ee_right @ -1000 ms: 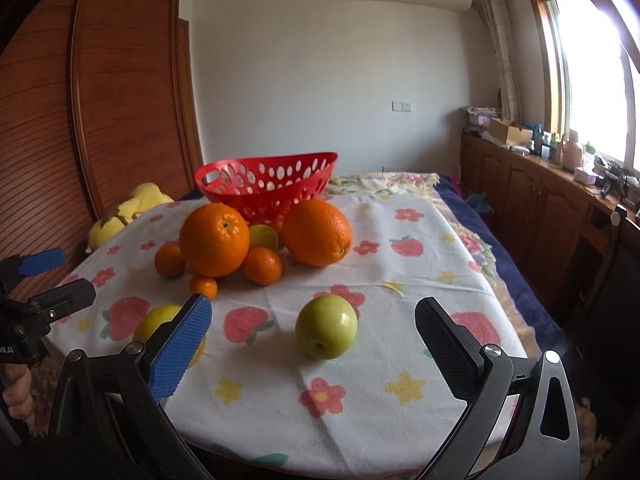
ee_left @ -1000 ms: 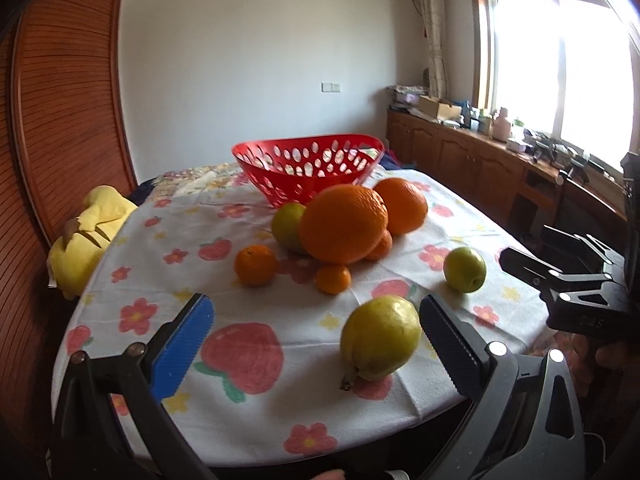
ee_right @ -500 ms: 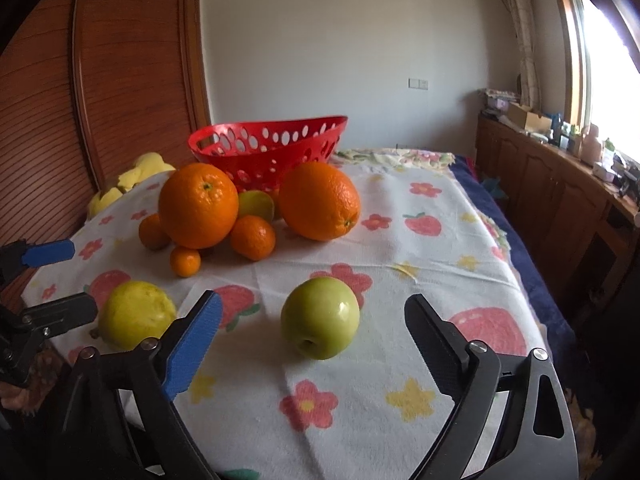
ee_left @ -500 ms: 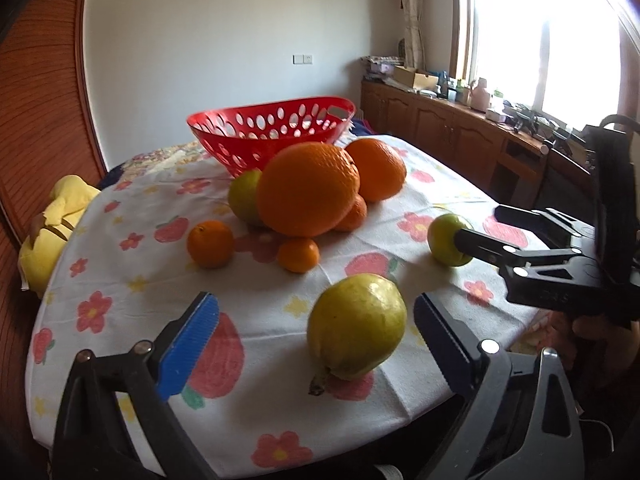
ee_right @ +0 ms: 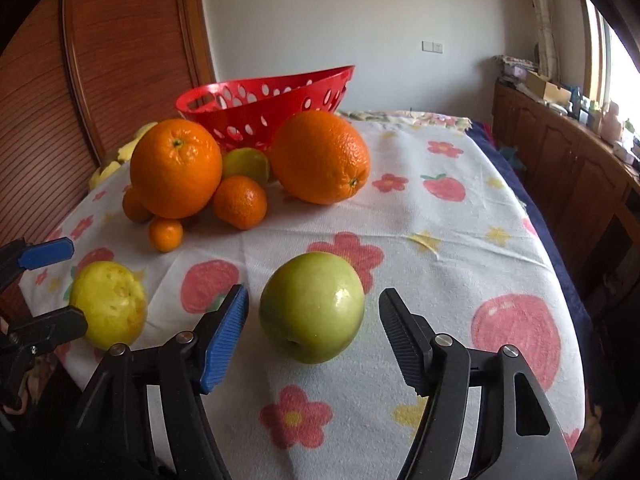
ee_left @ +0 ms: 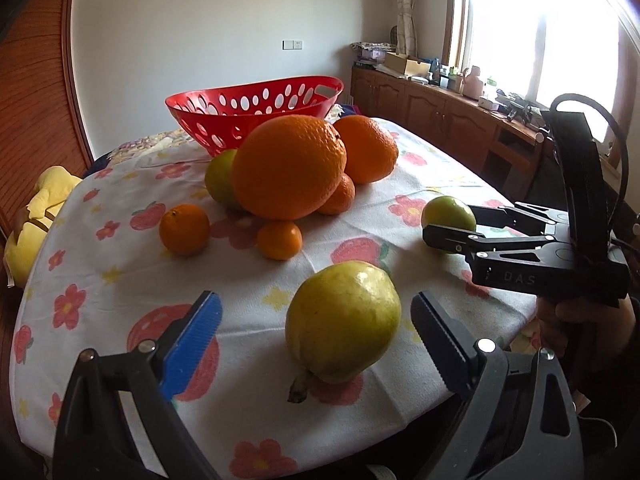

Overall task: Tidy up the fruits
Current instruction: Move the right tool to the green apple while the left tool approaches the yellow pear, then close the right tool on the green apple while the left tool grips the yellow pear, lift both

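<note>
Flower-print tablecloth (ee_right: 460,240) fills mid-frame; wood panelling (ee_right: 100,60) upper left. Right gripper (ee_right: 312,332) closing around green apple (ee_right: 312,312) – pads not touching. Left gripper (ee_left: 316,332) closing, pear (ee_left: 344,320) between its jaws, untouched. Red basket (ee_right: 280,100) upper centre.

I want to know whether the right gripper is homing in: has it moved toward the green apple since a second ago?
Yes. The right gripper has come in closer and lower: the green apple now sits between its closing jaws, untouched.

both wrist views share the table (ee_left: 120,280).
</note>
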### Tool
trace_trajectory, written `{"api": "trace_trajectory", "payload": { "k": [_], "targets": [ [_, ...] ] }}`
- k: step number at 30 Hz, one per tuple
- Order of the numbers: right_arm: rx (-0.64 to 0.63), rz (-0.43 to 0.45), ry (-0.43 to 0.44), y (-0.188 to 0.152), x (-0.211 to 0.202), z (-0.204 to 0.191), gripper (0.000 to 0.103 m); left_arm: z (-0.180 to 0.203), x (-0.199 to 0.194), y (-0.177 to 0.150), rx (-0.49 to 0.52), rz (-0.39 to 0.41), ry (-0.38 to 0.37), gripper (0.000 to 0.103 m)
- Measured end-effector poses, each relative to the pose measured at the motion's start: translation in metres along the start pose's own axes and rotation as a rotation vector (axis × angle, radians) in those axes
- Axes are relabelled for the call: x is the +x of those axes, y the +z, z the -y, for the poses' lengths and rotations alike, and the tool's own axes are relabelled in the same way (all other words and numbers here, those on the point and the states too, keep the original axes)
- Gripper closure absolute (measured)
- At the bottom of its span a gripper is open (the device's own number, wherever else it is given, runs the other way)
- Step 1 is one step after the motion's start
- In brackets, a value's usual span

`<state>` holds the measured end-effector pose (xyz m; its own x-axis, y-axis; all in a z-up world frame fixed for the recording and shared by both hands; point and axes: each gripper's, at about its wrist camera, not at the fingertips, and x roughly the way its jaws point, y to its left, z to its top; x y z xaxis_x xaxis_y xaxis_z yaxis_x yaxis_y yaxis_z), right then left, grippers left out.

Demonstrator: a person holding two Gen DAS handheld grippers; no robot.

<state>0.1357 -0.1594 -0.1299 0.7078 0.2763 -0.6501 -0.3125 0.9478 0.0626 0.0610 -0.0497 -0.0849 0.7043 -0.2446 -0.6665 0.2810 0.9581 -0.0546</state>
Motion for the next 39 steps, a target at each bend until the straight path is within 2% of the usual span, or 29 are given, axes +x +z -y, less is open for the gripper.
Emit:
{"api": "trace_trajectory", "payload": {
  "k": [3, 7, 18, 23, 32, 34, 35, 39],
  "targets": [
    [0.004, -0.022, -0.005, 0.002, 0.006, 0.001, 0.036, 0.000, 0.004, 0.000, -0.003, -0.008, -0.002, 0.007],
    [0.011, -0.042, 0.001, 0.002, 0.012, 0.002, 0.049, -0.001, 0.007, -0.002, -0.005, -0.018, -0.010, 0.008],
    [0.021, -0.020, 0.053, -0.004, 0.001, -0.002, 0.050, -0.001, 0.015, -0.004, 0.000, -0.031, -0.024, 0.011],
    [0.008, -0.020, 0.042, -0.008, 0.002, -0.004, 0.050, -0.004, 0.018, -0.004, -0.012, -0.037, -0.064, 0.026],
    [0.008, -0.018, 0.044, -0.009, 0.002, -0.004, 0.049, 0.000, 0.021, -0.006, -0.007, -0.053, -0.077, 0.027],
    [0.007, -0.018, 0.044, -0.009, 0.002, -0.004, 0.049, 0.001, 0.022, -0.007, -0.005, -0.058, -0.090, 0.032],
    [0.007, -0.018, 0.045, -0.009, 0.002, -0.004, 0.049, 0.001, 0.023, -0.008, -0.005, -0.064, -0.104, 0.038],
    [0.006, -0.028, 0.058, -0.011, 0.004, -0.005, 0.049, 0.001, 0.021, -0.009, -0.012, -0.062, -0.109, 0.039]
  ]
}}
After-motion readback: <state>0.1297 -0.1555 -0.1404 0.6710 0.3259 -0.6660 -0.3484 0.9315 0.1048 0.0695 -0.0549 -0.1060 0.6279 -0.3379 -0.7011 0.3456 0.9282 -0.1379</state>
